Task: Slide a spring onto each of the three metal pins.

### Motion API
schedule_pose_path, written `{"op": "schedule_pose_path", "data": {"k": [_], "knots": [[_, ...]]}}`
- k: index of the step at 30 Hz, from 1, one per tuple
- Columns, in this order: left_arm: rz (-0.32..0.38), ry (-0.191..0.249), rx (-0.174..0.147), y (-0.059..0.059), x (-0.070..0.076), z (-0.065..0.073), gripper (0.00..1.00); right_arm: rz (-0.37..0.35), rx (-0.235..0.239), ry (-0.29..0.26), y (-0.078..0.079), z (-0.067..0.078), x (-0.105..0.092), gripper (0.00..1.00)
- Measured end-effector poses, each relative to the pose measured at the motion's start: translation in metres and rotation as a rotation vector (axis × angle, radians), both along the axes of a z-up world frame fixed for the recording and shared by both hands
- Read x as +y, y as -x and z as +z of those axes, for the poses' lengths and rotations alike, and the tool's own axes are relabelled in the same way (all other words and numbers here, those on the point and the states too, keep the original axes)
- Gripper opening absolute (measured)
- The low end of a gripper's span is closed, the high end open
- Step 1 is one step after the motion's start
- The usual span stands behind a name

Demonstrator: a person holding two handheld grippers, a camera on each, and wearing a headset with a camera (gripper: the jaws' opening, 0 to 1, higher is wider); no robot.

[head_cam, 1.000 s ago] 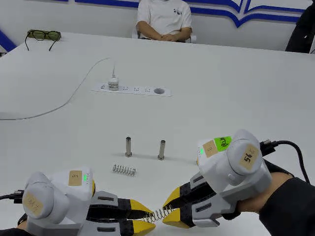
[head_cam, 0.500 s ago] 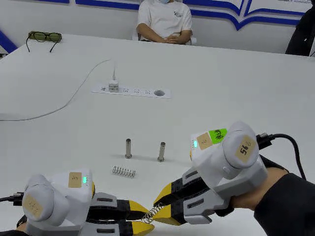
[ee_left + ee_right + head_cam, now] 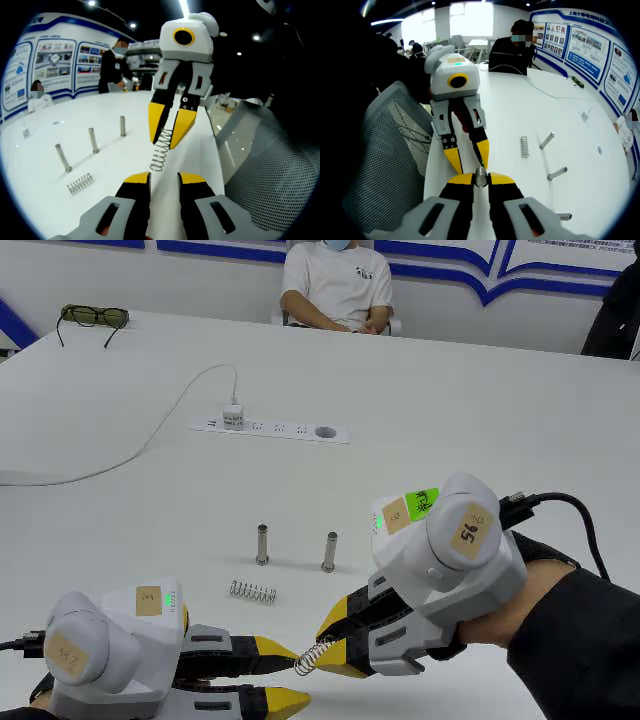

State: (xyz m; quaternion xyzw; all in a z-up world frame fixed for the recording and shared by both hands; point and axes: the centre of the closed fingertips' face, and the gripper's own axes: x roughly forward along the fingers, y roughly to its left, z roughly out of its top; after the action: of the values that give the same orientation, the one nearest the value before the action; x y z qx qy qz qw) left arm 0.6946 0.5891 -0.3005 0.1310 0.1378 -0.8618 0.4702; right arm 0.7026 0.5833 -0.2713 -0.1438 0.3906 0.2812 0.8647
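My right gripper [image 3: 328, 645] [image 3: 480, 179] is shut on one end of a small steel spring [image 3: 312, 656] [image 3: 160, 152], which sticks out toward my left gripper [image 3: 282, 675] [image 3: 164, 178]. The left gripper's yellow-tipped jaws stand open around the spring's free end without gripping it. Two upright metal pins [image 3: 262, 543] [image 3: 329, 551] stand on the white table beyond the grippers; in the left gripper view three pins [image 3: 63, 157] [image 3: 93, 140] [image 3: 122, 126] stand in a row. A second spring [image 3: 252, 590] [image 3: 80, 183] [image 3: 524, 146] lies flat in front of the pins.
A white power strip [image 3: 290, 428] with a plugged-in charger [image 3: 234, 417] and its cable lies further back. Dark glasses [image 3: 92, 313] rest at the far left corner. A person [image 3: 337, 280] sits across the table. A mesh chair back [image 3: 390, 145] is close behind the grippers.
My right gripper has moved up and to the left with the spring. The left gripper's jaws have spread apart, and the spring's end now sits free between them.
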Motion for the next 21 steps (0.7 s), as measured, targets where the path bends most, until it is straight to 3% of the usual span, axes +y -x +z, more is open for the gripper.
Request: {"op": "schedule_pose_path", "data": {"k": [12,21], "knots": [[0.092,0.006,0.0,-0.024,-0.003,0.001,0.35,-0.067,0.023,0.065,-0.003,0.001,-0.029,0.12],[0.133,0.005,-0.001,-0.035,-0.001,-0.002,0.39,-0.1,0.033,0.106,-0.013,0.011,-0.052,0.12]]}}
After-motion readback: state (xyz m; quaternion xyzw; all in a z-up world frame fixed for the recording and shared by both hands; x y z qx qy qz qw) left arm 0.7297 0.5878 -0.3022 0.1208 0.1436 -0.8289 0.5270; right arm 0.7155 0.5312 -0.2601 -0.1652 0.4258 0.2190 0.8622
